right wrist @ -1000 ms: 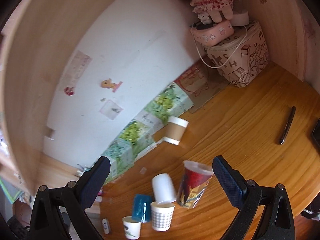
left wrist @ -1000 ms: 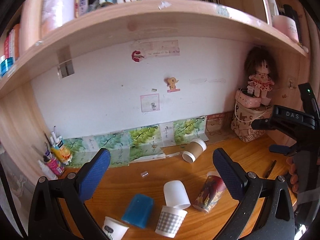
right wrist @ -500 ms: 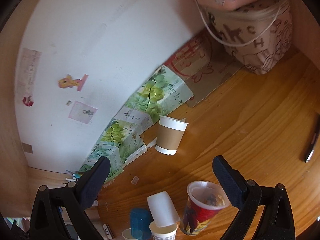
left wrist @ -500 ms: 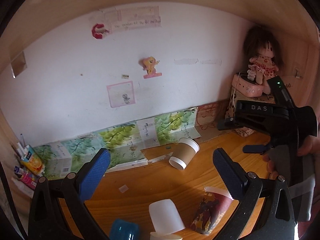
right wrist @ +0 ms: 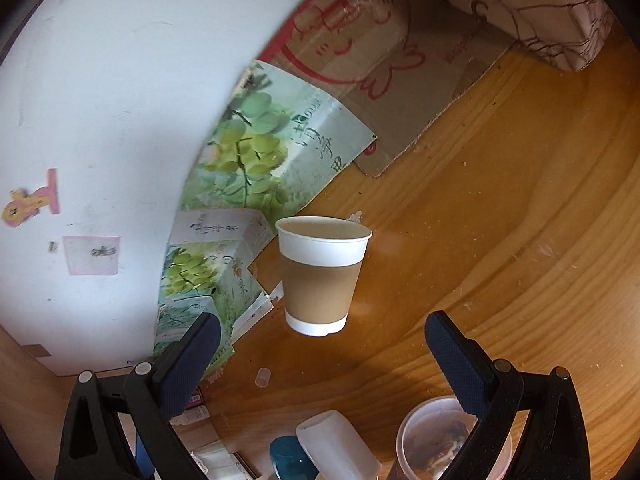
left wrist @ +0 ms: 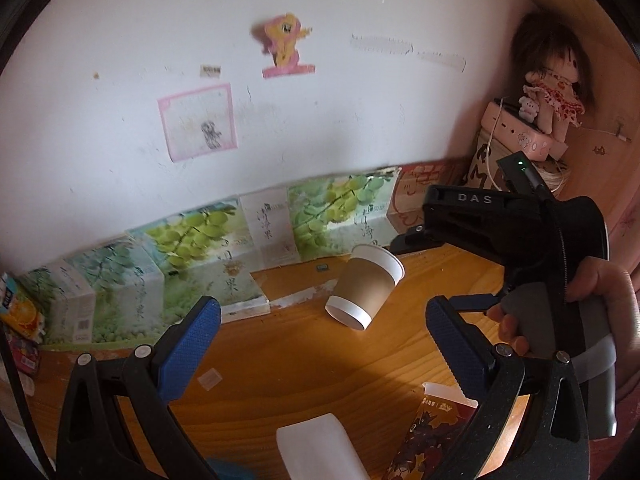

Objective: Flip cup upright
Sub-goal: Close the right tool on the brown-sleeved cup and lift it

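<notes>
Brown-sleeved paper cup (left wrist: 366, 285) lies tipped mid-frame on the wooden desk (left wrist: 304, 364); left gripper (left wrist: 320, 340) and right gripper (right wrist: 322, 354) both spread wide, holding nothing.

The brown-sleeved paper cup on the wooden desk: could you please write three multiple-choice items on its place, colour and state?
1. Where does the brown-sleeved white paper cup lie?
A. near the grape-print boxes
B. on the doll
C. inside the blue cup

2. What colour is its rim?
A. red
B. white
C. green

3. How are the right gripper fingers?
A. shut on the cup
B. shut on nothing
C. open, apart from the cup

Key: 1 A, it lies tipped on the wooden desk just before the boxes; 2 B, the rim band is white; 3 C, both blue pads stand wide, cup beyond them.
</notes>
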Motion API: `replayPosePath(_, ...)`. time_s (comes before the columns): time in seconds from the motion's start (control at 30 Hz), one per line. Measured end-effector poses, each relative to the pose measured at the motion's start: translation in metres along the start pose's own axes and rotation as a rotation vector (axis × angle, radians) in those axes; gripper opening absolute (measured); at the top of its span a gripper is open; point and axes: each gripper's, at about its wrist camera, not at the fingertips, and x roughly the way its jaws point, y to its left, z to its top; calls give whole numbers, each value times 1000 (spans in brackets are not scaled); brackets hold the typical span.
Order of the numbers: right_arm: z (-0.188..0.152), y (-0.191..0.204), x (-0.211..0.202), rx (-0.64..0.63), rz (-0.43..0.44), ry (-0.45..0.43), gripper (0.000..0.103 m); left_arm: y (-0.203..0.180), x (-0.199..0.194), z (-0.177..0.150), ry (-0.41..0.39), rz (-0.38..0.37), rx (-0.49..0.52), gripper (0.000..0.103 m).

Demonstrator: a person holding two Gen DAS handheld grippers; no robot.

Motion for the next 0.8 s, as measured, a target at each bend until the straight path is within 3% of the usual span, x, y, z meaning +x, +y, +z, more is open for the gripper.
replayPosePath(0.3, 12, 4, 38, 8, -21, 87, 95, 4, 25, -1, 50, -47, -36, 102)
replayPosePath(0.8, 16, 25, 70, -46, -33, 148, 83, 18, 44, -2, 101, -78, -96, 102)
